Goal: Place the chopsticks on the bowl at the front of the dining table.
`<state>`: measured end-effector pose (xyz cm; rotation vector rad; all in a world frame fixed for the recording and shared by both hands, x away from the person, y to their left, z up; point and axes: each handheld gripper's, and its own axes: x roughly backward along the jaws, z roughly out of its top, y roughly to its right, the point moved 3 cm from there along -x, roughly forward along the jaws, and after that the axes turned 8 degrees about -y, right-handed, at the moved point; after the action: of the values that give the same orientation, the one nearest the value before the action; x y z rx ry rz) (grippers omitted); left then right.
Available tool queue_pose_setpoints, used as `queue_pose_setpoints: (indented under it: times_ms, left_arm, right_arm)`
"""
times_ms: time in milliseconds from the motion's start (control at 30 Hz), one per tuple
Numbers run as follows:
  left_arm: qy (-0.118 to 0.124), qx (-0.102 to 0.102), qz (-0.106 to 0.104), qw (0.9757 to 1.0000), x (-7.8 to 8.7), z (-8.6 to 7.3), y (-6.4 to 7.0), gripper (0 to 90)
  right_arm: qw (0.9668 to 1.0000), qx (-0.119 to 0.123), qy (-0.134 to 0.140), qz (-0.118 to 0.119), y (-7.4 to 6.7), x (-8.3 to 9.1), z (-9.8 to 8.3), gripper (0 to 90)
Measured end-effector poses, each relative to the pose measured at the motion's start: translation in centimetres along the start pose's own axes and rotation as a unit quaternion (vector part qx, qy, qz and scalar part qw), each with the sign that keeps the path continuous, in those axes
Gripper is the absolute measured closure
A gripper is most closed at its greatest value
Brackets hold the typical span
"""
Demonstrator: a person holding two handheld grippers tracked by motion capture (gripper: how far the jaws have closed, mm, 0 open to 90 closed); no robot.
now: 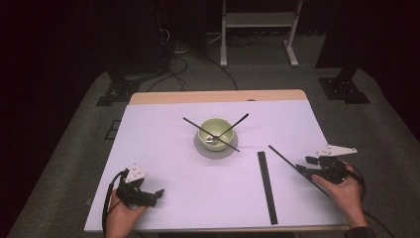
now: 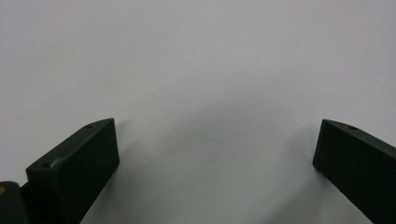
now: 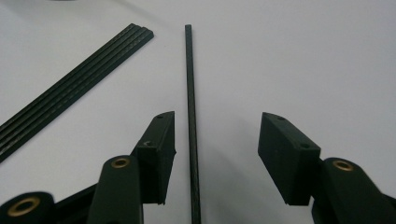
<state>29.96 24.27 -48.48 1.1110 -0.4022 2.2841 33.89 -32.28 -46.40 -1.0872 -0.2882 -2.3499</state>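
A pale green bowl [image 1: 215, 130] stands on a grey plate [image 1: 200, 147] at mid-table. Two thin black rods lean crossed in it, one [image 1: 195, 124] pointing far left, the other [image 1: 239, 120] far right. A flat bundle of black rods [image 1: 266, 186] [image 3: 79, 84] lies near the front. A single black rod [image 1: 285, 157] [image 3: 189, 74] lies slanted at the right. My right gripper [image 1: 305, 165] [image 3: 217, 121] straddles its near part, jaws open; the rod sits close to one pad, touching neither. My left gripper [image 1: 154, 196] [image 2: 215, 135] rests open on the white sheet at the front left, nothing between its jaws.
The white sheet [image 1: 163, 148] covers the table, with a wooden strip [image 1: 218, 96] along the far edge. Beyond it on the grey floor are a white stand's legs [image 1: 257, 34], dark stands and cables.
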Motion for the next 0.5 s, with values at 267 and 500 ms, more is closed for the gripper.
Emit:
queue_pose_setpoints:
  times_ms: [267, 500]
  left_arm:
    - [0.001, 0.002, 0.0, 1.0, 0.0, 0.0, 0.0, 0.0]
    - [0.001, 0.001, 0.0, 1.0, 0.0, 0.0, 0.0, 0.0]
  right_arm:
    - [0.9998, -0.004, -0.008, 0.016, 0.1, -0.8, 0.5, 54.9]
    - [0.9996, -0.002, -0.015, 0.022, 0.1, -1.4, 0.7, 62.1]
